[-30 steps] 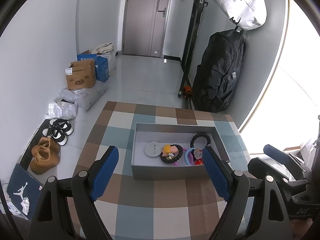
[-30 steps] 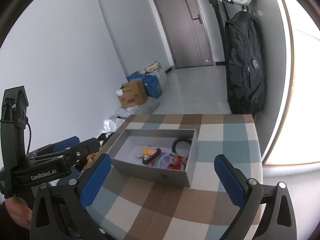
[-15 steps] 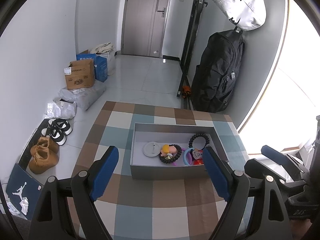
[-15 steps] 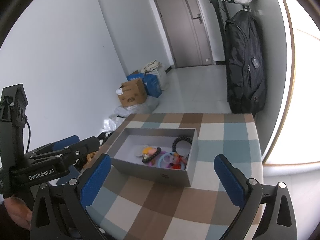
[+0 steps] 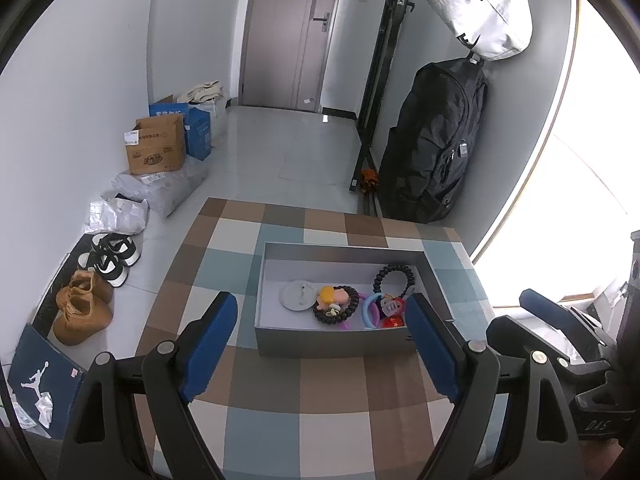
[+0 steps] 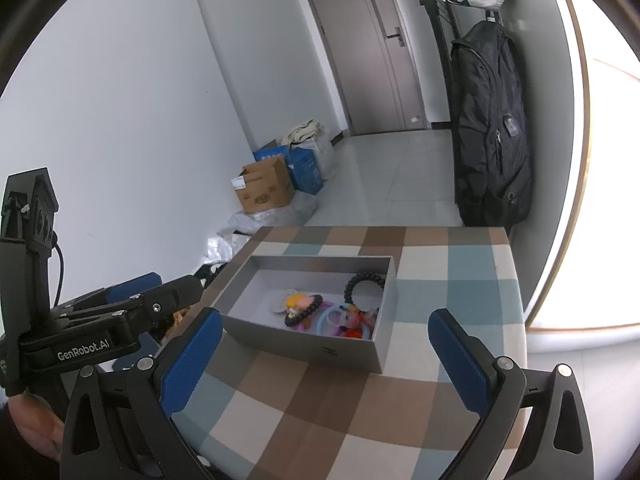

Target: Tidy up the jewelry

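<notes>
A grey open box (image 5: 336, 342) (image 6: 304, 350) sits on a checked tablecloth. Inside lie a white round disc (image 5: 298, 295), a black bead bracelet (image 5: 336, 306) (image 6: 304, 310) around a yellow and pink charm, a black coil hair tie (image 5: 394, 278) (image 6: 364, 282), a blue ring (image 5: 370, 310) and a red piece (image 5: 392, 322). My left gripper (image 5: 320, 344) hangs open above the cloth, just short of the box's near wall, empty. My right gripper (image 6: 324, 356) is open too, empty, in front of the box's near corner.
The table's checked cloth (image 5: 280, 408) ends at the left above a floor with shoes (image 5: 82, 308), cardboard boxes (image 5: 156, 148) and bags. A black backpack (image 5: 436, 140) hangs by the right wall. Each gripper shows at the edge of the other's view.
</notes>
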{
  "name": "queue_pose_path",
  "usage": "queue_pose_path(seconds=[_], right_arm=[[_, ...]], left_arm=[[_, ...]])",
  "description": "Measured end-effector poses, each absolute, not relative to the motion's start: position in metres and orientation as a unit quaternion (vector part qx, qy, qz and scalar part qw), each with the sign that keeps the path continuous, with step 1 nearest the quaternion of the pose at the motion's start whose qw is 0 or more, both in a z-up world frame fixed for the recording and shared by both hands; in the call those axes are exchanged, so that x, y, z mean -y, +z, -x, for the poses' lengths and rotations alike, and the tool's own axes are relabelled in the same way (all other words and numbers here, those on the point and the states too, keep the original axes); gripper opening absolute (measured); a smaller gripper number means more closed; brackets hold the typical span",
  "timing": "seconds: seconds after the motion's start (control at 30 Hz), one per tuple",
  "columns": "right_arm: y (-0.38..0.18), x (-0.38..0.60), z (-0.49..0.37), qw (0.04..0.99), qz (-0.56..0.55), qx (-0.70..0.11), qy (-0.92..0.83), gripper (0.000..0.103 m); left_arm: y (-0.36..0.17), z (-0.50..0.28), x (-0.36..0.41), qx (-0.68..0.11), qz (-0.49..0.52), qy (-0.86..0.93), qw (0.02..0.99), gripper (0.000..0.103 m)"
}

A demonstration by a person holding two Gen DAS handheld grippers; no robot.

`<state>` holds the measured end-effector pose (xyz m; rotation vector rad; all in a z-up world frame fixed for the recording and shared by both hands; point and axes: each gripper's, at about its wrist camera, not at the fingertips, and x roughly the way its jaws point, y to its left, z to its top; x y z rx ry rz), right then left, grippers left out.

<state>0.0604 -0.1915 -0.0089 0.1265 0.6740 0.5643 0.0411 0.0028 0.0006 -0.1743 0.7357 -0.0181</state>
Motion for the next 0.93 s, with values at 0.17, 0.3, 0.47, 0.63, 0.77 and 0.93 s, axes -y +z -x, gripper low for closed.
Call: queue_pose_path(seconds=[0.17,0.3,0.47,0.63,0.77,0.93], right_arm=[[-0.0110,0.1908,-0.0626,0.901,-0.059,-0.331,0.274,0.103],[-0.0107,0.1914,-0.0639,0.902,-0.060,-0.330,0.273,0.103],[-0.0121,0.1928,-0.0653,0.901,-0.062,-0.333,0.272,0.103],[-0.0121,0.1928,-0.0649,0.901,-0.060,-0.333,0.272,0.103],[-0.0120,0.1928,-0.0649,0.901,-0.061,-0.333,0.272,0.103],[-0.0142,0.1950,-0.0663,0.901,-0.063,-0.336,0.268,0.103]], left_arm=[[0.0036,-0.0403,-0.0005,-0.348,0.076,0.000,0.935,0.083],[0.0029,-0.0416,-0.0007,-0.350,0.083,-0.003,0.933,0.083],[0.0015,-0.0428,-0.0021,-0.354,0.088,-0.002,0.931,0.083],[0.0030,-0.0404,-0.0013,-0.349,0.083,-0.001,0.934,0.083],[0.0032,-0.0395,-0.0003,-0.345,0.082,-0.006,0.935,0.083],[0.0077,-0.0354,0.0045,-0.329,0.067,-0.014,0.942,0.083]])
